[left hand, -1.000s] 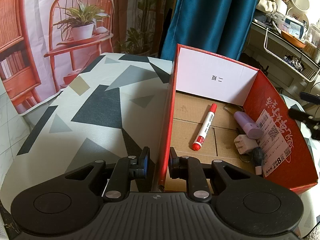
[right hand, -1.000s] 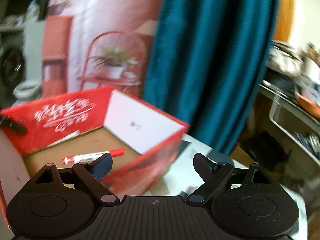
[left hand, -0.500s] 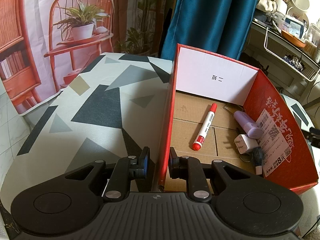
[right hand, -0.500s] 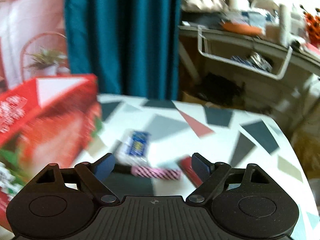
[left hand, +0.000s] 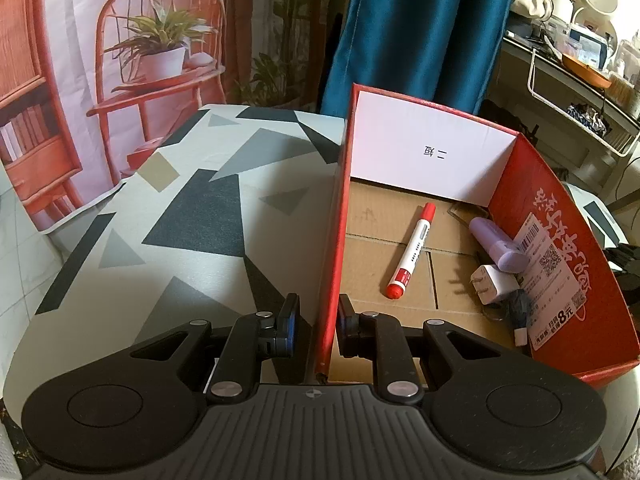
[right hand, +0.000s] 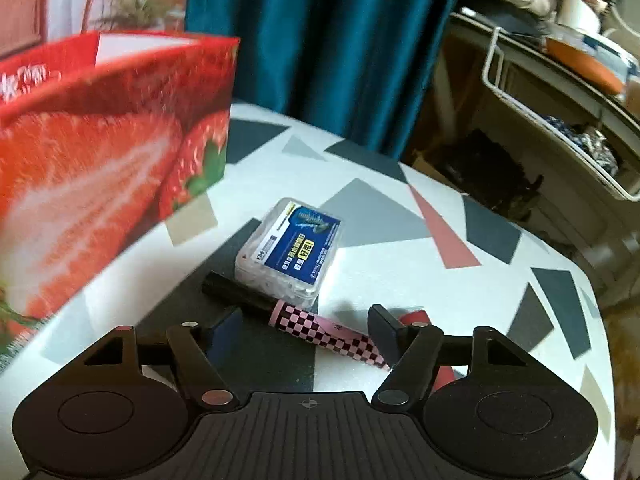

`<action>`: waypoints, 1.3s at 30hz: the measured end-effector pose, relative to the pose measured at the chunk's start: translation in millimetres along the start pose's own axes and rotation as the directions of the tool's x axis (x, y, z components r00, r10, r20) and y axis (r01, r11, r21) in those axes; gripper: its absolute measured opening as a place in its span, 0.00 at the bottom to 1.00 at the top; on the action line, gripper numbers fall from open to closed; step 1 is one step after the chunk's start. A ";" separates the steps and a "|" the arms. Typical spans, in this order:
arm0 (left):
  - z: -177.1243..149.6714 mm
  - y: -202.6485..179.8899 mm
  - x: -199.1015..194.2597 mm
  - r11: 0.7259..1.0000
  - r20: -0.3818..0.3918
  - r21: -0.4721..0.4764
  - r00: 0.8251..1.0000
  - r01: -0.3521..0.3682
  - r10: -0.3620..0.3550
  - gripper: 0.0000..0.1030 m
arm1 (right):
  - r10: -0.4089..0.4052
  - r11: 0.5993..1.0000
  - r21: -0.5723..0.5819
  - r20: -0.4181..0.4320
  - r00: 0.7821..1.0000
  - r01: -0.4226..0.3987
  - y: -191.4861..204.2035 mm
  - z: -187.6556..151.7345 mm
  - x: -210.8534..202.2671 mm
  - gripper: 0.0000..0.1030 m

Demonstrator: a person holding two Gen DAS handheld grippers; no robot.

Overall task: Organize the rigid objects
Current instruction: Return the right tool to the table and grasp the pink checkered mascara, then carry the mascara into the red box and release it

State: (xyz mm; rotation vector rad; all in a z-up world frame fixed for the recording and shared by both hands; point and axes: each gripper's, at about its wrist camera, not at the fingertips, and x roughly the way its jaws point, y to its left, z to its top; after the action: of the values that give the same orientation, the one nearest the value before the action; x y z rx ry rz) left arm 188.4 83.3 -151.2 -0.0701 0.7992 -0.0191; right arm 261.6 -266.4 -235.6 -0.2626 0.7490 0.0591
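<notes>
Spreading under everything is a table [left hand: 168,216] covered in grey, black and tan triangles. On it stands a red strawberry-printed cardboard box [left hand: 560,264], open-topped, and the left gripper [left hand: 318,326] is clamped narrowly on its left wall near the near corner. Inside the box lie a red-capped white marker [left hand: 412,252] in the middle and, along the right wall, a lilac tube [left hand: 496,242], a white plug adapter [left hand: 490,284] and a dark cable end. Right of the box, on the table, the right gripper [right hand: 308,332] is closing, jaws apart — between them lies a pen [right hand: 296,322] with a pink-and-black checked barrel, pads apparently not pressing it. Just beyond sits a clear plastic case with a blue label [right hand: 292,250], touching the pen's black end.
</notes>
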 end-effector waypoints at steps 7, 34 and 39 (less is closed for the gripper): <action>1.2 -2.2 0.6 1.000 -0.004 0.003 1.000 -0.005 0.005 0.21 | 0.068 0.994 0.081 -0.016 0.998 -0.067 -10.0 -2.2 6.5 0.50; 1.3 -3.5 1.4 1.000 -0.003 -0.001 1.000 -0.011 0.011 0.21 | 0.097 0.967 0.232 0.062 0.993 -0.108 39.4 -32.3 -34.5 0.22; 1.3 -2.7 1.3 1.000 -0.003 -0.002 1.000 -0.010 0.010 0.21 | 0.095 0.970 0.217 0.073 0.993 -0.109 39.4 -29.3 -29.3 0.20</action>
State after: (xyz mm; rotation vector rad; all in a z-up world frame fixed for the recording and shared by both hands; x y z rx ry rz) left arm 190.3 80.6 -151.1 -0.0678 0.8027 -0.0093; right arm 215.0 -234.7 -244.6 -0.0104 0.7005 0.0804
